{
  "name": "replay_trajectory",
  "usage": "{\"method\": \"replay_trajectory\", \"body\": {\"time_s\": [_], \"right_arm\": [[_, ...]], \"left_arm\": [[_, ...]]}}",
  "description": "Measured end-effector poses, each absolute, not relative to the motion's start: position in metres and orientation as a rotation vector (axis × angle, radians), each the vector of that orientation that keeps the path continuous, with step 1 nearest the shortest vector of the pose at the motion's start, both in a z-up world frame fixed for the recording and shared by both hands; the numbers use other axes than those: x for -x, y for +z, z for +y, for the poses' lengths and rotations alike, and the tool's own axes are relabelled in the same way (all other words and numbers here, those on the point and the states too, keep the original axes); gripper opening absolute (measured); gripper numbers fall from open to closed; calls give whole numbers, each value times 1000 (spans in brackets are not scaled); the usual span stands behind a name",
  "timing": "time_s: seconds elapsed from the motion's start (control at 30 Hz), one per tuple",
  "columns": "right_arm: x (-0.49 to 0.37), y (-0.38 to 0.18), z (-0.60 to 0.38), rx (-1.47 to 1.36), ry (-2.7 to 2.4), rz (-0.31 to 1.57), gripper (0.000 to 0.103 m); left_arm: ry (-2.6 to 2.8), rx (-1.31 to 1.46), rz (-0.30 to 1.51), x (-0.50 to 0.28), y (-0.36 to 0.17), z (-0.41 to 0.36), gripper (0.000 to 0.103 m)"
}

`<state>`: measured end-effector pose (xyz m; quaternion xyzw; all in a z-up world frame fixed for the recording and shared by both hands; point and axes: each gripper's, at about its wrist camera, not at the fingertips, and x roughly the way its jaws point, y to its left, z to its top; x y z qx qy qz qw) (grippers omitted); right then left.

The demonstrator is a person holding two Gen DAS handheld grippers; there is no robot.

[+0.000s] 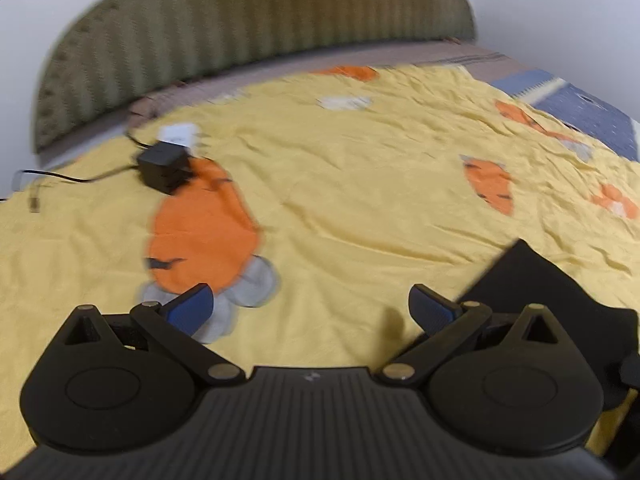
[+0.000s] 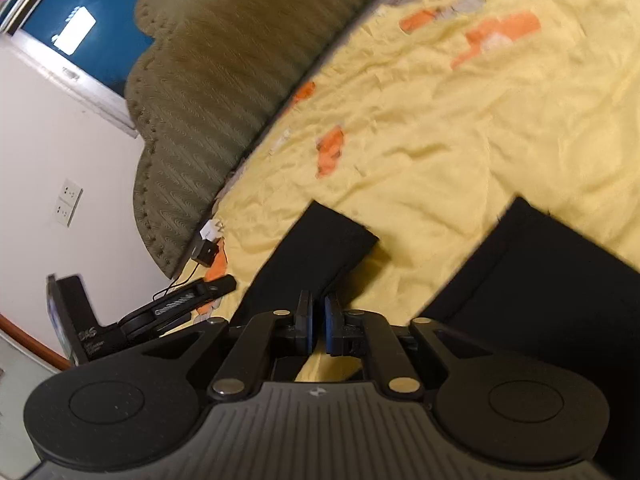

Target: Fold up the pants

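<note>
On the yellow bed, the fold could go crooked with only one gripper near a hold.

Both pant legs lie spread apart on the bedcover (image 2: 460, 128): one leg (image 2: 312, 248) reaches toward 12 o'clock from the right gripper (image 2: 319, 322), the other (image 2: 540, 280) lies at 3 o'clock. The right jaws are pressed nearly together at the first leg's near edge, though whether cloth sits between them cannot be told. The left gripper (image 1: 310, 308) has its jaws spread wide over bare cover, with only a dark corner of the pants (image 1: 520, 276) at its 2 o'clock. A pull from the right alone would likely drag the garment askew or let thin fabric slip out. A charger (image 1: 164, 170) with its cord at 10 o'clock in the left view could snag a sweeping leg.
</note>
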<state>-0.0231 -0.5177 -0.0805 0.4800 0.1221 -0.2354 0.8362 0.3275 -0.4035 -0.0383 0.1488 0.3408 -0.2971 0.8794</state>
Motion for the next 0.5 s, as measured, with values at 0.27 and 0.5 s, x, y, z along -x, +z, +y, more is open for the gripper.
{"method": "replay_trajectory", "body": {"time_s": [0.27,0.5], "right_arm": [[21,-99,-537,-1190,-479,246,14],[22,-107,-537,-1225,-431,165,29]], "left_arm": [[-752,-271,820,-334,-53,-427,101],[-817,-312,800,-323,-53,-436,81]]}}
